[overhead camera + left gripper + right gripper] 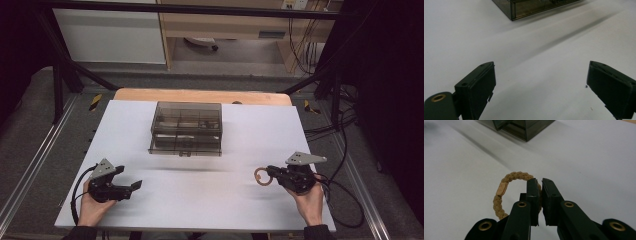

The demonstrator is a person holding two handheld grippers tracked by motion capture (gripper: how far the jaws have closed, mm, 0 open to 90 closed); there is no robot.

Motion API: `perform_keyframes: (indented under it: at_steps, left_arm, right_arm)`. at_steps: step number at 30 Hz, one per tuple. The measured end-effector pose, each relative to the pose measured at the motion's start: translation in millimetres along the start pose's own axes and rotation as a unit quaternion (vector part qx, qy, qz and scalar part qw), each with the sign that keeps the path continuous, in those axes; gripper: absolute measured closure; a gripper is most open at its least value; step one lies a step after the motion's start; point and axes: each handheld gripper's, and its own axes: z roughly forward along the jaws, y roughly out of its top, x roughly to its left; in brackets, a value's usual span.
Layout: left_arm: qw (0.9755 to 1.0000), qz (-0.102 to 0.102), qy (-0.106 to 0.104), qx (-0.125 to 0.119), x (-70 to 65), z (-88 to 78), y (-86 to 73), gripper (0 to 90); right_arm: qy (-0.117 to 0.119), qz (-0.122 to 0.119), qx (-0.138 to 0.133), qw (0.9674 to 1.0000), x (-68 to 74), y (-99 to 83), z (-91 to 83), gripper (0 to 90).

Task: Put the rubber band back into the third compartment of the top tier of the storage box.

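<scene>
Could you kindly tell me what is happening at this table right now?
A person works at a white table with a claw in each hand. The right claw is shut on a tan braided cord ring, held just above the tabletop. The left claw rests open with nothing between its jaws. A smoky translucent plastic compartment box sits closed farther back, apart from both.

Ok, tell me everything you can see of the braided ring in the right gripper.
The braided ring is a small closed loop of tan plaited cord, with one flat, paler sleeve wrapped around it on one side. It looks soft, like fabric or rope. The right gripper is shut on one side of it, and the rest juts out past the jaws over the white table.
</scene>
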Motion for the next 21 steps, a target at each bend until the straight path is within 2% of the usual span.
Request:
perform_keyframes:
  at_steps: [9,21]
  left_arm:
    - [1.0000,0.000,0.000,0.000,-0.1,0.0,-0.1,8.1]
    - [1.0000,-0.001,0.000,0.000,0.1,0.1,-0.3,8.1]
  right_arm:
    - [0.003,-0.004,-0.008,1.0000,4.5,13.2,1.7,84.5]
    - [0.009,-0.020,-0.017,0.9996,16.2,43.5,6.8,84.6]
